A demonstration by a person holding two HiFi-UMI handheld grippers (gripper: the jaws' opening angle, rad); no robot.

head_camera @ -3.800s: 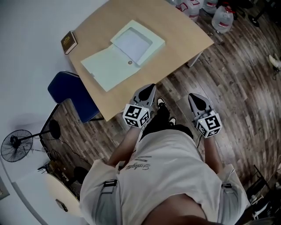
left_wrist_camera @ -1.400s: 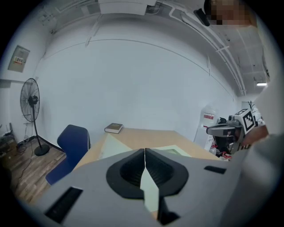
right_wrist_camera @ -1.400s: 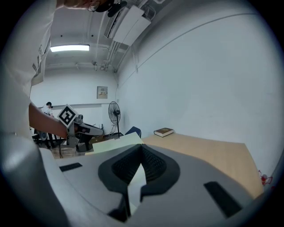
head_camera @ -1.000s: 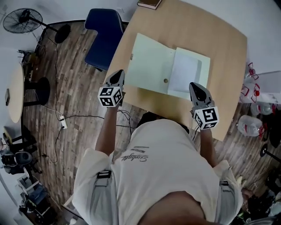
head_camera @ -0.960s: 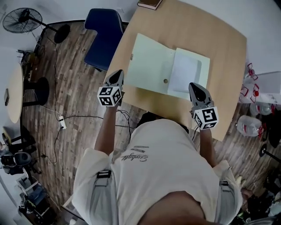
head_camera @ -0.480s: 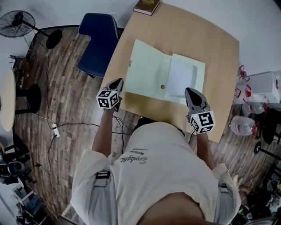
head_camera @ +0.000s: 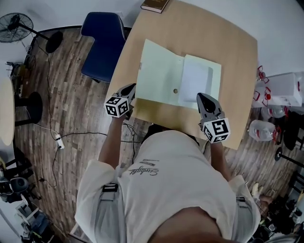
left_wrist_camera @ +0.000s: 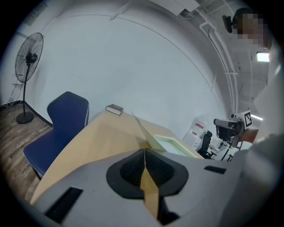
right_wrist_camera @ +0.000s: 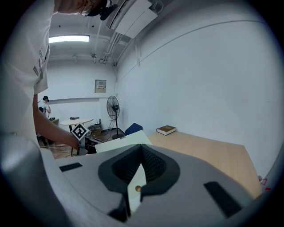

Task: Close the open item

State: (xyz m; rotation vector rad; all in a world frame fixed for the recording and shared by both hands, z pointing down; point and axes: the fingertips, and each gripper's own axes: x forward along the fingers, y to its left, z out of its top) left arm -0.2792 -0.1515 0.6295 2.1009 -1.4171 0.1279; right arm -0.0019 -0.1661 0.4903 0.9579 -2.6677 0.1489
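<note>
Head view: the open box file (head_camera: 178,78) lies mid-bench (head_camera: 209,33), with its lid flap (head_camera: 159,71) spread to the left and its tray (head_camera: 199,78) on the right. The left tool (head_camera: 130,88) sits at the bench's near-left edge, just beside the flap's corner. The right tool (head_camera: 203,96) is over the tray's near edge. Bare bench lies beyond, with a book (head_camera: 154,4) at the far corner.

Left gripper view: the left tool (left_wrist_camera: 144,153) has its jaws together with nothing between them, and the flap (left_wrist_camera: 146,131) rises just ahead.

Right gripper view: the right tool (right_wrist_camera: 141,148) has its jaws together and empty, and the flap (right_wrist_camera: 122,142) lies ahead-left.
</note>
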